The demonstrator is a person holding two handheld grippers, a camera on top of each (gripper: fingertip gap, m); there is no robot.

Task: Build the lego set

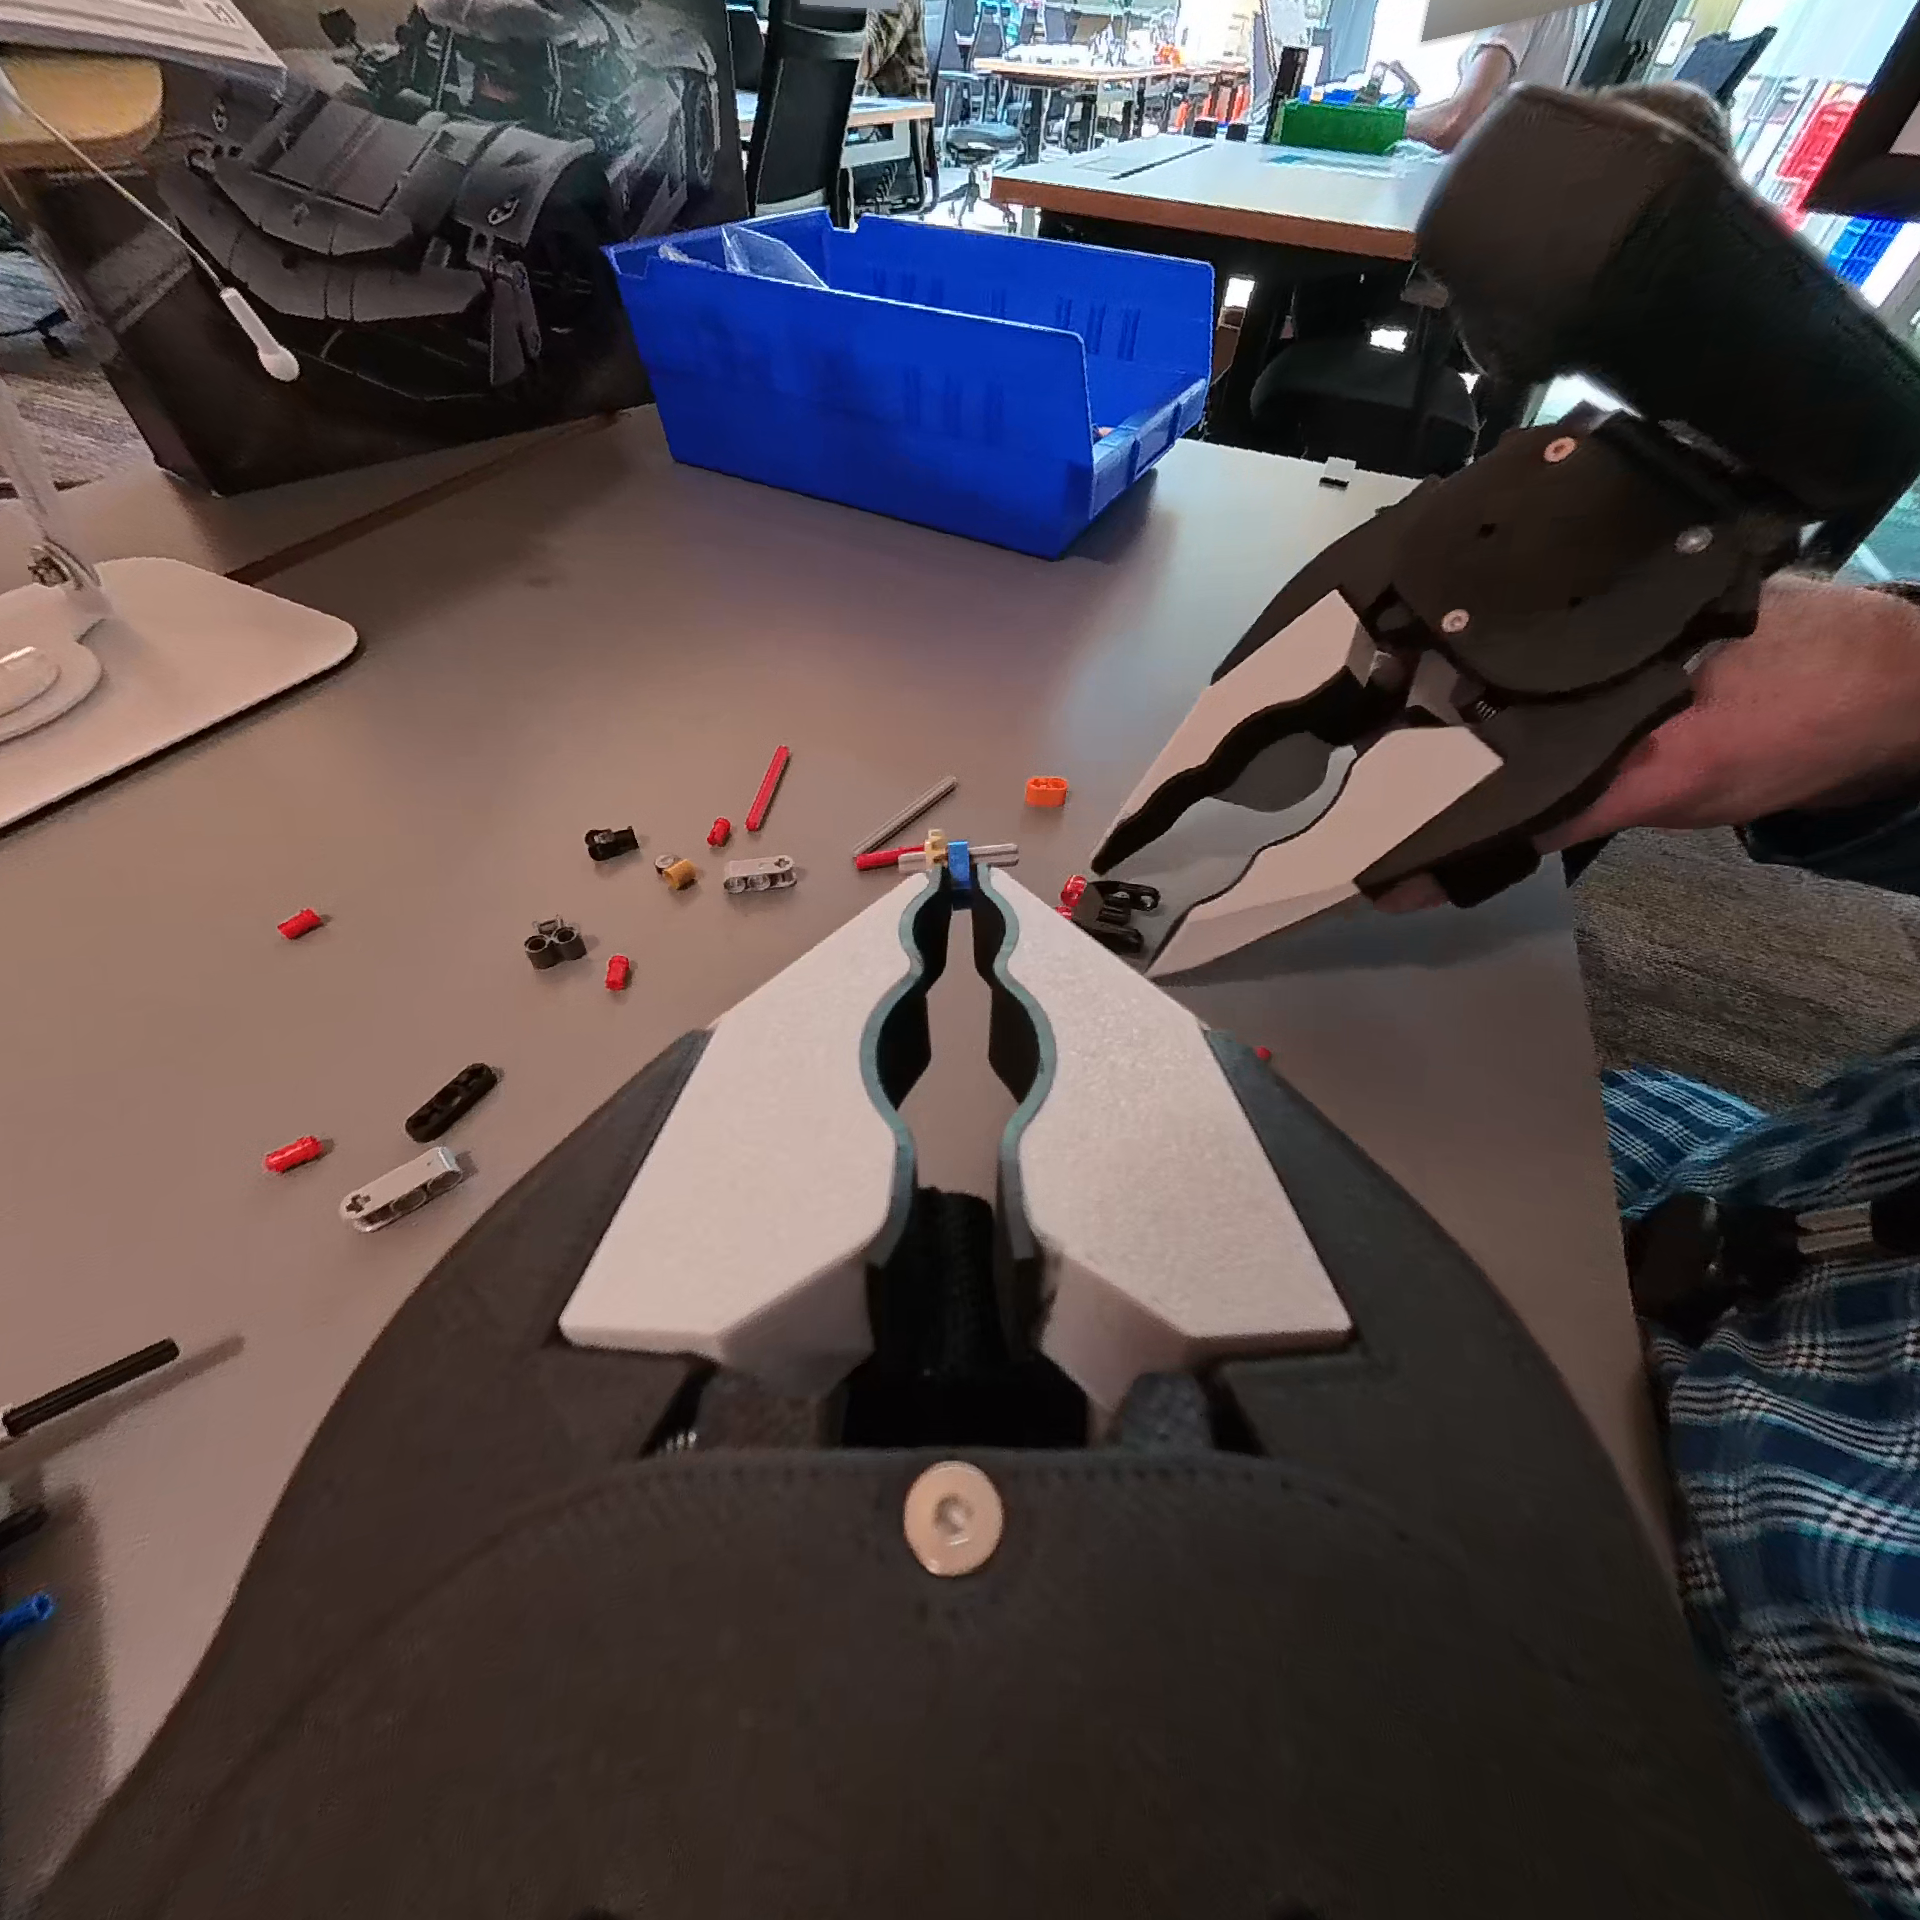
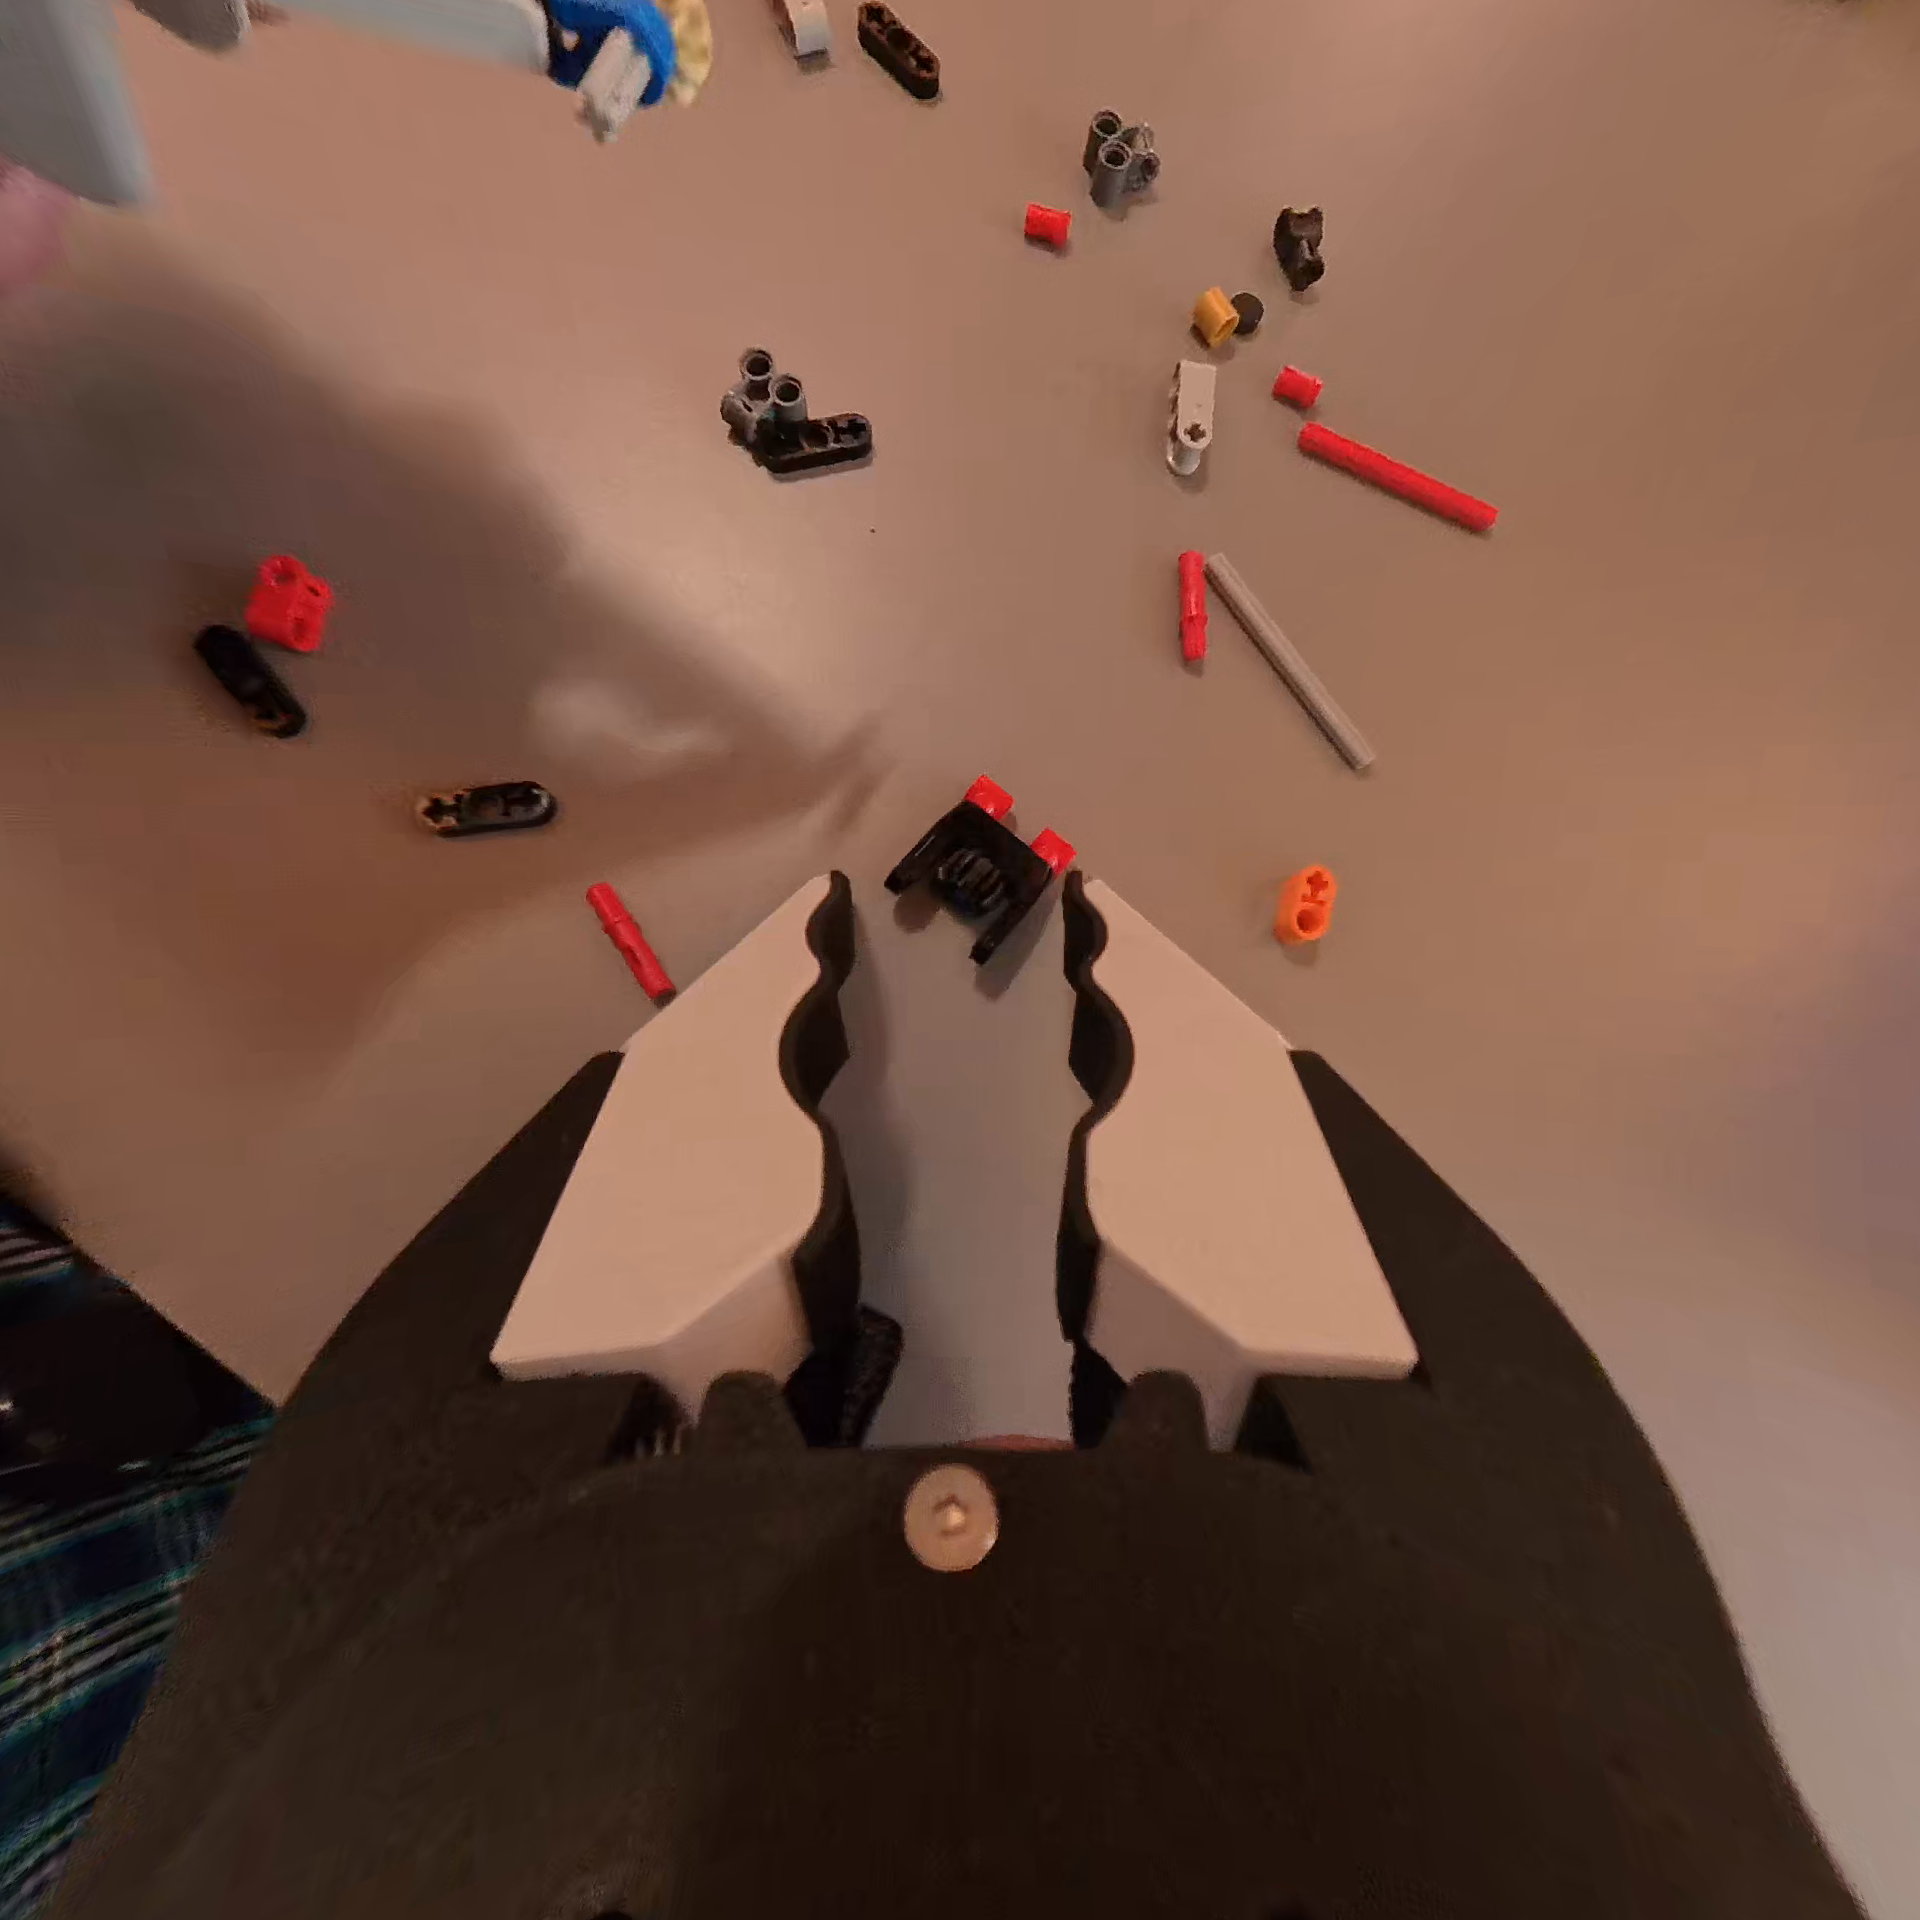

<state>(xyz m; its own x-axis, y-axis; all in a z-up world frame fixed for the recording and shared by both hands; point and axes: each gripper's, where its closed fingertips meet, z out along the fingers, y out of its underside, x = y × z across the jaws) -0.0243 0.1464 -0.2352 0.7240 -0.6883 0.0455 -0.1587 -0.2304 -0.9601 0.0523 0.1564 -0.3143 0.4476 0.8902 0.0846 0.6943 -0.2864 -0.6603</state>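
Left wrist view: the left gripper (image 1: 958, 883) is clenched on a small blue piece (image 1: 958, 871) carried on a light grey axle (image 1: 971, 854), held just above the grey table (image 1: 644, 644). The axle's long axis runs left to right, crosswise to the fingers, with a tan bush beside the blue piece. Beyond the tips lie a long red axle (image 1: 767, 788) pointing away and slightly right, a dark grey axle (image 1: 906, 815) slanting up to the right, and an orange connector (image 1: 1046, 791). To the right, the right gripper (image 1: 1117, 899), held by a hand (image 1: 1766, 717), tilts down with its tips at a black frame assembly (image 1: 1114, 906) with red pins. A blue bin (image 1: 935, 364) stands farther back.

Right wrist view: the right gripper (image 2: 956, 894) is spread apart, grasping nothing, its 2 fingers either side of the black frame assembly (image 2: 971, 868), which rests on the table (image 2: 1662, 935). The frame sits skewed, its 2 red pins pointing away toward the upper right. The orange connector (image 2: 1306, 904) lies to the right; the dark grey axle (image 2: 1288, 660) slants from upper left to lower right, the long red axle (image 2: 1395, 476) likewise. The blue piece (image 2: 613, 47) shows blurred at the top edge.
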